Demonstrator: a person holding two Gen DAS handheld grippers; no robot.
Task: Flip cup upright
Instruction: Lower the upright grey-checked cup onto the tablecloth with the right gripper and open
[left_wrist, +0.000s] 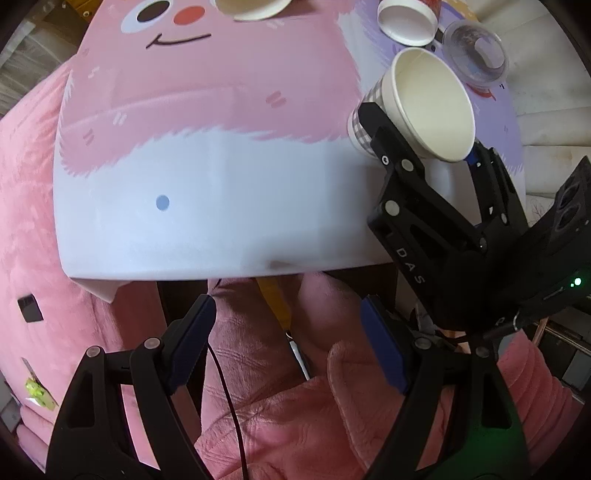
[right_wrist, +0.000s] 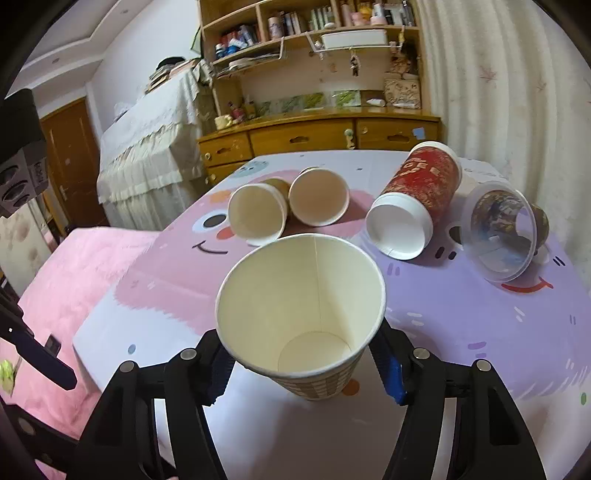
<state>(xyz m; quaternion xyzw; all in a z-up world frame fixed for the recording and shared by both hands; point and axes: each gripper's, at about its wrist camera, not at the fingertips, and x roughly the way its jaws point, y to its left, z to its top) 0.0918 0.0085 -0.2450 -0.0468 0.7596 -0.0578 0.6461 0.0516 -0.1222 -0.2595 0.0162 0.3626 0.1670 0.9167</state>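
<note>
A checkered paper cup (right_wrist: 301, 314) with a white inside is held between the fingers of my right gripper (right_wrist: 304, 363), mouth up and tilted toward the camera, its base just above or on the table near the front edge. In the left wrist view the same cup (left_wrist: 428, 107) sits in the right gripper (left_wrist: 424, 147), tilted, over the table's right side. My left gripper (left_wrist: 288, 343) is open and empty, below the table's front edge, over pink fabric.
On the cartoon-print table (right_wrist: 480, 314) several cups lie on their sides: two brown paper cups (right_wrist: 258, 216) (right_wrist: 319, 201), a red cup (right_wrist: 413, 206) and a clear plastic cup (right_wrist: 502, 236). A pink plush cover (left_wrist: 29, 184) lies at the left. A wooden cabinet (right_wrist: 317, 136) stands behind.
</note>
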